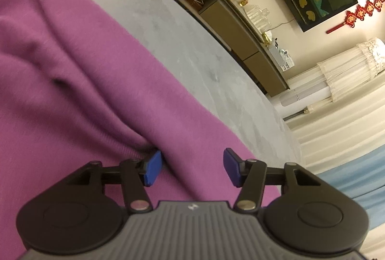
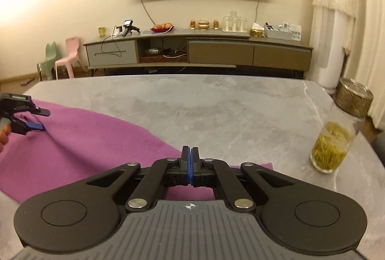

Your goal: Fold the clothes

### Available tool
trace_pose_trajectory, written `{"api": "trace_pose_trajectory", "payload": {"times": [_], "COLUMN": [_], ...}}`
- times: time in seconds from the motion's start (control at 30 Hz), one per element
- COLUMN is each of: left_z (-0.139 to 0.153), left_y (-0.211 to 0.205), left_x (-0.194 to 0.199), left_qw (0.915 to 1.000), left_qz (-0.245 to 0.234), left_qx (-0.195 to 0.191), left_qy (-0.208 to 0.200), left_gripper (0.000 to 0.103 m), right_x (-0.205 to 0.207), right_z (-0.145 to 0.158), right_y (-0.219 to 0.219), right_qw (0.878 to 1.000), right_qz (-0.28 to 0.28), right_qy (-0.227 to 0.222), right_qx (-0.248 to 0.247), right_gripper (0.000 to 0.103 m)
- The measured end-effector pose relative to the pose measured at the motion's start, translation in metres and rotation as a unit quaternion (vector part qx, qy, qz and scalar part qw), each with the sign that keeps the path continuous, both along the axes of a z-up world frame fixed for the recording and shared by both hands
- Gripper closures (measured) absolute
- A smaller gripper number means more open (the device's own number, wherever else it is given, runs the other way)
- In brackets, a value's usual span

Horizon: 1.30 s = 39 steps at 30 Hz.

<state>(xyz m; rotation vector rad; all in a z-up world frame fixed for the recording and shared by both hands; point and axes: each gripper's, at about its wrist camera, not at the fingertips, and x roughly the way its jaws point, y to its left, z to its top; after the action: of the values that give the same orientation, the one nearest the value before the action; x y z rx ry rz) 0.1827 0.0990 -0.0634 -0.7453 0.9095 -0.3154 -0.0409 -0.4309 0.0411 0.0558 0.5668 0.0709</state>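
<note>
A purple garment [image 1: 72, 82] lies spread and wrinkled on the grey marble table [image 1: 168, 26]. My left gripper [image 1: 190, 169] is open over the garment's edge; a fold of cloth sits between the blue pads [image 1: 152, 169], with the left pad tucked against a crease. In the right wrist view the garment [image 2: 79, 147] covers the table's left side. My right gripper [image 2: 190, 159] is shut above the garment's near right corner; nothing shows between its pads. The left gripper also shows in the right wrist view [image 2: 36, 119], open at the garment's far left.
A glass jar of green tea [image 2: 336, 142] with a metal lid stands at the table's right edge [image 2: 361, 139]. Behind the table are a TV cabinet [image 2: 197, 48] with cups and fruit, a wall TV, two small chairs [image 2: 69, 55] and curtains.
</note>
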Motion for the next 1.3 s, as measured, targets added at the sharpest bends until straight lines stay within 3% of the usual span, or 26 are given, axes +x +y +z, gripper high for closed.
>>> {"api": "trace_pose_trajectory", "payload": {"times": [0.03, 0.07, 0.13, 0.2, 0.27, 0.3, 0.33, 0.47, 0.53, 0.6, 0.63, 0.73, 0.8, 0.87, 1.03, 1.17, 1.23, 1.3], "left_z": [-0.002, -0.003, -0.001, 0.003, 0.012, 0.016, 0.02, 0.026, 0.028, 0.035, 0.038, 0.057, 0.067, 0.062, 0.012, 0.012, 0.019, 0.025], "left_y": [-0.001, -0.002, -0.003, -0.005, -0.006, -0.007, -0.007, -0.009, -0.009, -0.007, -0.006, -0.002, -0.008, -0.017, -0.032, -0.024, -0.017, -0.009], "left_x": [0.002, 0.003, 0.002, 0.0, -0.004, -0.005, -0.006, -0.009, -0.011, -0.016, -0.019, -0.043, -0.075, -0.102, -0.139, -0.144, -0.142, -0.14], "left_qw": [1.0, 1.0, 0.9999, 0.9996, 0.9991, 0.9988, 0.9985, 0.9982, 0.9982, 0.9978, 0.9975, 0.9958, 0.995, 0.9952, 0.9955, 0.9966, 0.9978, 0.9981], "left_qz": [0.002, 0.004, 0.004, 0.002, 0.0, 0.0, 0.0, 0.0, 0.002, 0.009, 0.012, 0.014, -0.01, -0.04, -0.073, -0.059, -0.035, -0.011], "left_qx": [0.001, 0.003, 0.007, 0.009, 0.006, 0.003, -0.002, -0.007, -0.005, -0.008, -0.009, -0.022, -0.007, 0.024, 0.06, 0.054, 0.05, 0.049], "left_qy": [-0.003, -0.006, -0.015, -0.026, -0.042, -0.048, -0.054, -0.059, -0.059, -0.065, -0.069, -0.087, -0.099, -0.086, -0.01, -0.015, -0.025, -0.035], "left_gripper": [0.085, 0.097, 0.099, 0.099, 0.099, 0.099, 0.099, 0.099, 0.099, 0.1, 0.1, 0.1, 0.1, 0.1, 0.1, 0.094, 0.08, 0.076], "right_x": [0.0, 0.0, 0.001, 0.001, -0.001, -0.002, -0.003, 0.005, 0.014, 0.018, 0.017, 0.002, -0.009, -0.011, 0.0, -0.004, -0.008, -0.016], "right_z": [-0.002, -0.006, -0.011, -0.016, -0.022, -0.026, -0.031, -0.05, -0.061, -0.056, -0.044, 0.01, 0.038, 0.036, -0.038, -0.05, -0.047, -0.043], "right_y": [-0.001, -0.002, -0.006, -0.013, -0.016, -0.015, -0.01, 0.018, 0.03, 0.038, 0.037, 0.013, -0.003, -0.014, -0.034, -0.047, -0.059, -0.071], "right_qw": [1.0, 1.0, 0.999, 0.995, 0.991, 0.989, 0.989, 0.986, 0.982, 0.983, 0.987, 0.998, 0.999, 0.998, 0.983, 0.984, 0.981, 0.972], "right_qz": [-0.001, 0.0, -0.002, 0.001, -0.004, -0.005, -0.007, 0.01, 0.018, 0.036, 0.031, 0.002, -0.007, 0.004, 0.004, -0.031, -0.054, -0.069], "right_qy": [0.006, 0.017, 0.039, 0.064, 0.093, 0.108, 0.121, 0.164, 0.185, 0.164, 0.136, 0.043, 0.012, 0.041, 0.166, 0.169, 0.158, 0.146], "right_qx": [0.005, 0.009, 0.029, 0.079, 0.098, 0.1, 0.09, 0.002, -0.04, -0.07, -0.079, -0.045, -0.037, -0.055, -0.073, 0.036, 0.097, 0.171], "right_gripper": [0.103, 0.103, 0.103, 0.1, 0.071, 0.038, 0.022, 0.027, 0.065, 0.09, 0.096, 0.096, 0.096, 0.096, 0.095, 0.091, 0.077, 0.062]}}
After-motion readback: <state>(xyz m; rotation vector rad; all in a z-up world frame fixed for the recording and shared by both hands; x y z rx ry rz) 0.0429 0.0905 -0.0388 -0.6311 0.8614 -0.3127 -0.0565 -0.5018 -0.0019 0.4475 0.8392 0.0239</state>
